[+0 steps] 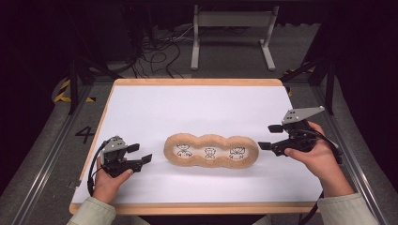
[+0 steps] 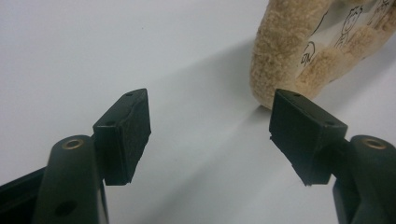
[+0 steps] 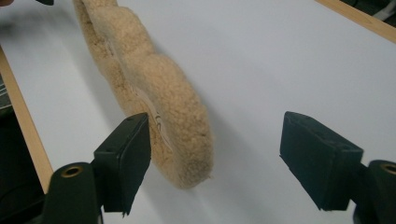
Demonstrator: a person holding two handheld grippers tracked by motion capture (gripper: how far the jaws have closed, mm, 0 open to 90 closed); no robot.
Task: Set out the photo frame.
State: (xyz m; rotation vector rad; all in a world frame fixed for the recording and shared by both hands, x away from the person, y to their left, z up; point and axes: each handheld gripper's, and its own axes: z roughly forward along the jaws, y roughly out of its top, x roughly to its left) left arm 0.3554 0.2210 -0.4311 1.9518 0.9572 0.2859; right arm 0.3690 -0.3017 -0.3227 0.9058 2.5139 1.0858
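Mid-desk (image 1: 141, 101), flat: fuzzy tan three-window frame (image 1: 211, 151), long axis left-right. Left gripper (image 1: 140, 154) released, empty, near frame's left end. Right gripper (image 1: 267, 136) released, empty, just beside right end, so nearer. Three line-drawn figures in the windows; no readable text or brand.

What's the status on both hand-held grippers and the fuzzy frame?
Left hand-held gripper open, right hand-held gripper open, both empty. Fuzzy frame flat between them, untouched. Nothing blocking.
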